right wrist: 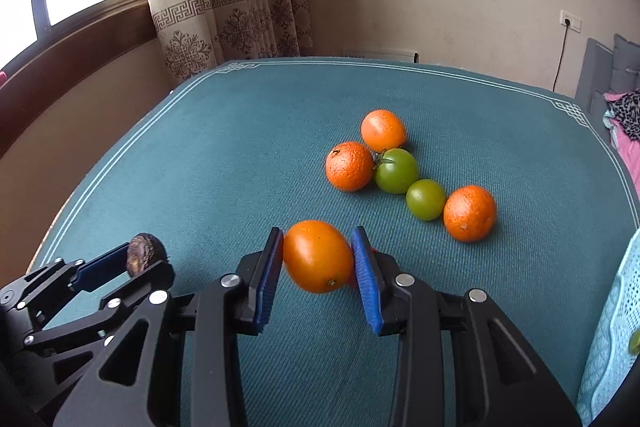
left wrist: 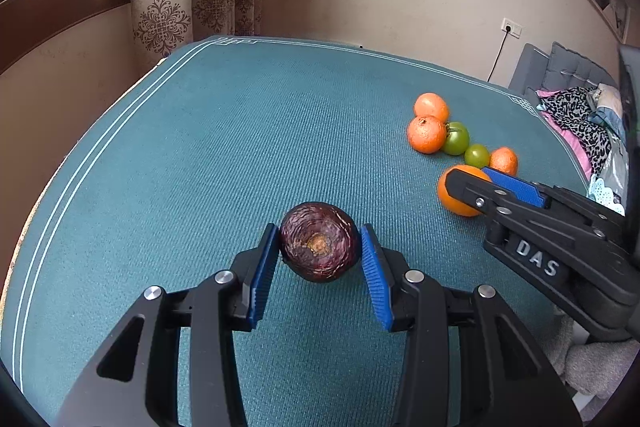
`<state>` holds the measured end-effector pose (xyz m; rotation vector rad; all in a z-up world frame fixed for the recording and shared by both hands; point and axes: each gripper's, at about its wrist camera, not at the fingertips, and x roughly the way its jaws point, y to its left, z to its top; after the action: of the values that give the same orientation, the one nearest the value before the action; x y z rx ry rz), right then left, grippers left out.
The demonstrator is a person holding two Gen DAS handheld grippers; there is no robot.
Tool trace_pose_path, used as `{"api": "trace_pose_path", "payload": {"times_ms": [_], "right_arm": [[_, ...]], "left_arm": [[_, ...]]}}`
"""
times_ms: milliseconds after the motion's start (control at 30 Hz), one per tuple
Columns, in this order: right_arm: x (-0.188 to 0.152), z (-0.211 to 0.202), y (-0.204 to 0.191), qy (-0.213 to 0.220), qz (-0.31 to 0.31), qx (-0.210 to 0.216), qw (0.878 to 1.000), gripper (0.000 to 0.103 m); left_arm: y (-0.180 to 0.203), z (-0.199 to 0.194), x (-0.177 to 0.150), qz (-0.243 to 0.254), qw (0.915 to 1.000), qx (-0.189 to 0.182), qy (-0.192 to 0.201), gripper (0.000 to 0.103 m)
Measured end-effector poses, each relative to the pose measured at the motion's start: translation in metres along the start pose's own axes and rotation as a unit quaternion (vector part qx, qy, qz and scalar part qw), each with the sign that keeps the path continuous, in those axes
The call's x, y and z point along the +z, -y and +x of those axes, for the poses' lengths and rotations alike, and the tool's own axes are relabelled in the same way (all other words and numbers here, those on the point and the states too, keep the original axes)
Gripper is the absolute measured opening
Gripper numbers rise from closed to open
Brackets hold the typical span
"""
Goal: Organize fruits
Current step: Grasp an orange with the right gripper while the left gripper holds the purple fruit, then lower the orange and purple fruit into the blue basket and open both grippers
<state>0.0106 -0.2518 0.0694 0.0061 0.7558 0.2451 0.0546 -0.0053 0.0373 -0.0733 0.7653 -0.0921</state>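
My left gripper (left wrist: 320, 247) is shut on a dark purple wrinkled fruit (left wrist: 319, 241), its blue pads pressing both sides just above the teal tablecloth (left wrist: 240, 147). My right gripper (right wrist: 318, 259) is shut on a smooth orange fruit (right wrist: 318, 255). Further back on the cloth lies a cluster: three oranges (right wrist: 349, 166) (right wrist: 383, 130) (right wrist: 469, 213) and two green tomatoes (right wrist: 397, 171) (right wrist: 425, 199), touching one another. In the left wrist view the right gripper (left wrist: 468, 183) holds its orange fruit (left wrist: 452, 201) just in front of that cluster. The right wrist view shows the left gripper (right wrist: 146, 261) at the lower left.
A light blue mesh basket (right wrist: 612, 347) stands at the table's right edge. A grey sofa with clothes (left wrist: 576, 107) lies beyond it. Curtain (right wrist: 224, 7) and window are behind the table's far left corner. A speck of red shows behind the right pad.
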Motion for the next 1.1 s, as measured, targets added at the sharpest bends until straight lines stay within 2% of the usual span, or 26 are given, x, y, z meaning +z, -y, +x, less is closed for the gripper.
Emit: {"api": "trace_pose_path", "payload": {"times_ms": [767, 1100], "right_arm": [[-0.019, -0.104, 0.021, 0.061, 0.054, -0.010, 0.997, 0.036], [-0.040, -0.150, 0.064, 0.093, 0.105, -0.041, 0.989, 0.036]], "left_arm": [[0.024, -0.020, -0.005, 0.046, 0.9985, -0.003, 0.028, 0.043], [0.045, -0.044, -0.004, 0.076, 0.9960, -0.014, 0.044, 0.043]]}}
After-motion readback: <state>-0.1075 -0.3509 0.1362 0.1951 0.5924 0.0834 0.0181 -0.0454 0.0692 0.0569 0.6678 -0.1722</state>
